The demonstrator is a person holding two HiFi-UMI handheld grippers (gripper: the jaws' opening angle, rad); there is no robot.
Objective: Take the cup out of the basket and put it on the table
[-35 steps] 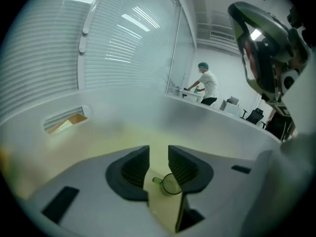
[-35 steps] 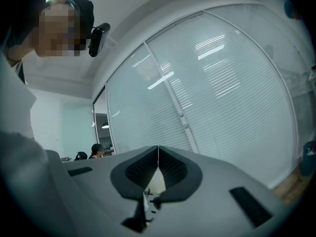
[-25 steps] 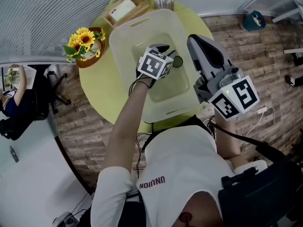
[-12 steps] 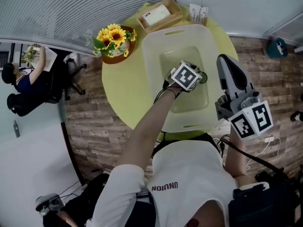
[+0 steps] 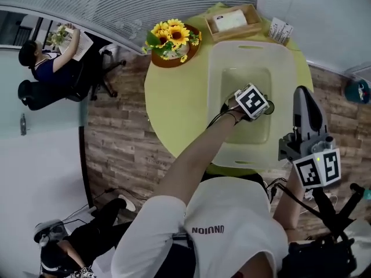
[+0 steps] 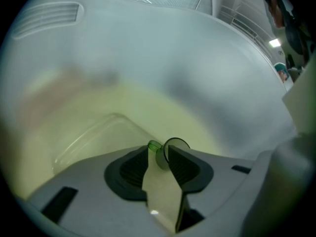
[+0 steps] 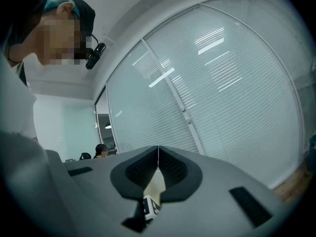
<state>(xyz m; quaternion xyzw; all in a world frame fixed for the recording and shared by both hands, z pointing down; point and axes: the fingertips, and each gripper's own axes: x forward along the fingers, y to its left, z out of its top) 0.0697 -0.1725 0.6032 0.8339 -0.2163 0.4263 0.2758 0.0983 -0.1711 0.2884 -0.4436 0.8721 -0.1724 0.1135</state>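
Cup [image 6: 161,157] pinched by left tool [image 6: 159,152]; head view hides this.

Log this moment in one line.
left gripper: shut on small green translucent cup inside white plastic basket | right gripper: shut, empty, outside basket

Left tool [image 6: 159,153] tight on the rim of the green cup [image 6: 174,144], inside the pale basket [image 6: 148,48].

Sunflowers [image 5: 171,35] stand in a brown bowl [image 5: 171,60], just beside a wooden tray [image 5: 237,34] holding a white box [image 5: 228,21]. Well apart, a seated person [image 5: 47,71] holds papers near an office chair [image 5: 102,76].
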